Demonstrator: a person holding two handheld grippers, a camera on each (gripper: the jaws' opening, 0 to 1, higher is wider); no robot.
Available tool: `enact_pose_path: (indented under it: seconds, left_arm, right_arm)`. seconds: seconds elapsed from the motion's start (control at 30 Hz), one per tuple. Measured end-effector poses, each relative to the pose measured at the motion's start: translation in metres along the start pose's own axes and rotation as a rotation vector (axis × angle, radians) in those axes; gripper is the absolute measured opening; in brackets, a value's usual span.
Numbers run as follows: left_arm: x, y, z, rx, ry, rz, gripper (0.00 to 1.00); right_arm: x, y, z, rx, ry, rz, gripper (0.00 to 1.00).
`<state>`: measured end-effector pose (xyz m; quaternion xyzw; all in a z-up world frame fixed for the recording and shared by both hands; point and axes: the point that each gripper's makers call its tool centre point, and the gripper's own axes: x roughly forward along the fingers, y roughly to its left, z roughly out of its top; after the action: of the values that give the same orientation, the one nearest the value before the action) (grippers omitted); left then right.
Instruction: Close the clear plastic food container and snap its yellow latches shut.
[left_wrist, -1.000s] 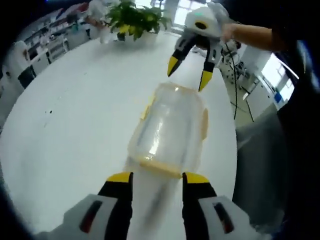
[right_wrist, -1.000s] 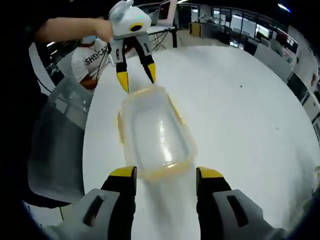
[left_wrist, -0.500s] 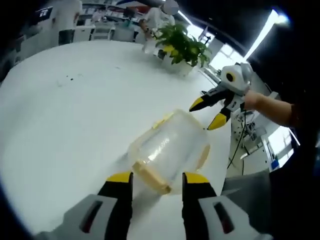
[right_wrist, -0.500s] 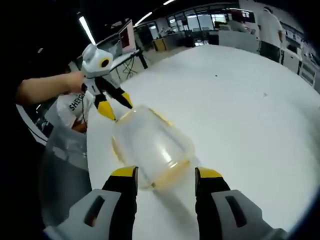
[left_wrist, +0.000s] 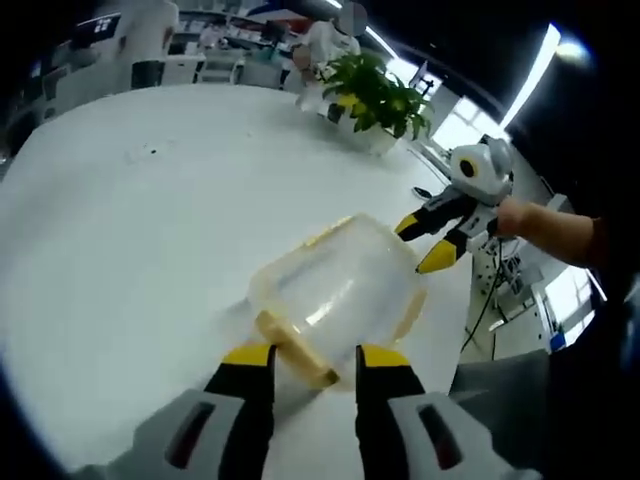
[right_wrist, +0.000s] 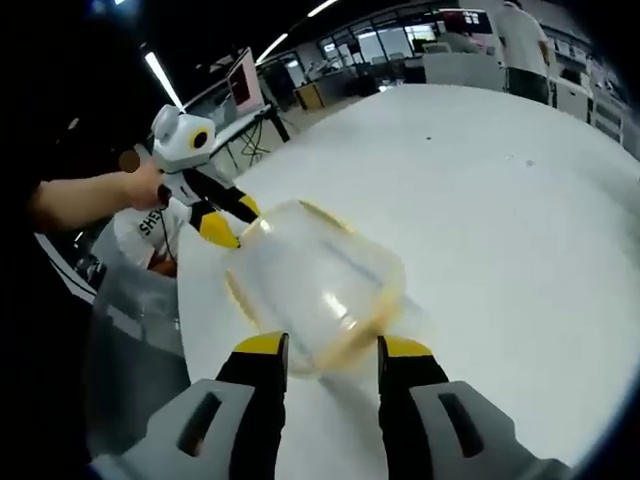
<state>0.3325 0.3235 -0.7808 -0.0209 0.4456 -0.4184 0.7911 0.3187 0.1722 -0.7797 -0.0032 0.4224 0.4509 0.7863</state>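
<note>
The clear plastic food container (left_wrist: 335, 285) with yellow rim and latches lies on the white table (left_wrist: 120, 230), lid on. My left gripper (left_wrist: 312, 358) is open at its near end, and a yellow latch (left_wrist: 295, 348) lies between the tips. At the far end the right gripper (left_wrist: 425, 245) is open against the container's corner. In the right gripper view the container (right_wrist: 315, 285) reaches down between my right gripper's (right_wrist: 330, 348) open jaws. Beyond it, the left gripper (right_wrist: 232, 220) straddles the opposite end, held by a hand.
A potted green plant (left_wrist: 375, 95) stands at the table's far side. A grey chair (right_wrist: 130, 330) sits just off the table edge beside the container. People and desks fill the room beyond. Broad bare tabletop (right_wrist: 520, 230) lies on the other side.
Both grippers have moved closer onto the container's ends, and their jaws have narrowed slightly. The yellow latch now lies further between the left jaws.
</note>
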Motion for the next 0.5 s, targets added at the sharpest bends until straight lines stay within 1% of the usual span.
enact_pose_path:
  seconds: [0.07, 0.17, 0.2, 0.23, 0.3, 0.33, 0.37, 0.4, 0.43, 0.47, 0.5]
  left_arm:
    - [0.0, 0.0, 0.0, 0.002, -0.002, 0.005, 0.24]
    - [0.001, -0.001, 0.0, -0.018, -0.008, 0.021, 0.24]
    - [0.001, -0.002, 0.0, -0.004, -0.01, 0.026, 0.24]
    - [0.001, -0.001, 0.0, 0.0, -0.006, 0.027, 0.24]
    - [0.003, -0.001, 0.0, -0.009, -0.004, 0.027, 0.23]
    - [0.008, 0.005, 0.005, 0.029, -0.012, 0.042, 0.22]
    - [0.012, 0.002, 0.004, -0.002, 0.004, 0.03, 0.22]
    - [0.014, 0.003, 0.003, 0.009, 0.02, 0.025, 0.22]
    - [0.009, 0.001, 0.003, 0.014, 0.029, 0.021, 0.22]
    - [0.009, 0.001, 0.003, 0.012, 0.035, 0.019, 0.22]
    - [0.006, 0.0, 0.003, 0.01, 0.043, 0.019, 0.22]
  right_arm:
    - [0.001, 0.0, 0.0, 0.01, -0.006, 0.002, 0.33]
    - [0.002, 0.0, 0.001, 0.0, -0.004, 0.007, 0.32]
    - [0.002, 0.0, 0.001, -0.011, -0.003, 0.01, 0.32]
    - [0.002, 0.002, 0.002, -0.046, -0.009, 0.017, 0.31]
    - [0.003, 0.003, 0.001, -0.034, -0.013, 0.041, 0.3]
    - [0.004, 0.003, -0.001, -0.027, -0.008, 0.041, 0.28]
    - [0.007, 0.015, 0.005, 0.045, -0.036, 0.098, 0.28]
    - [0.004, 0.004, 0.006, 0.007, -0.008, 0.063, 0.28]
    - [0.004, 0.003, 0.007, 0.015, -0.003, 0.059, 0.28]
    - [0.003, 0.014, 0.008, 0.015, -0.001, 0.057, 0.28]
    - [0.001, 0.016, 0.009, 0.019, 0.001, 0.055, 0.28]
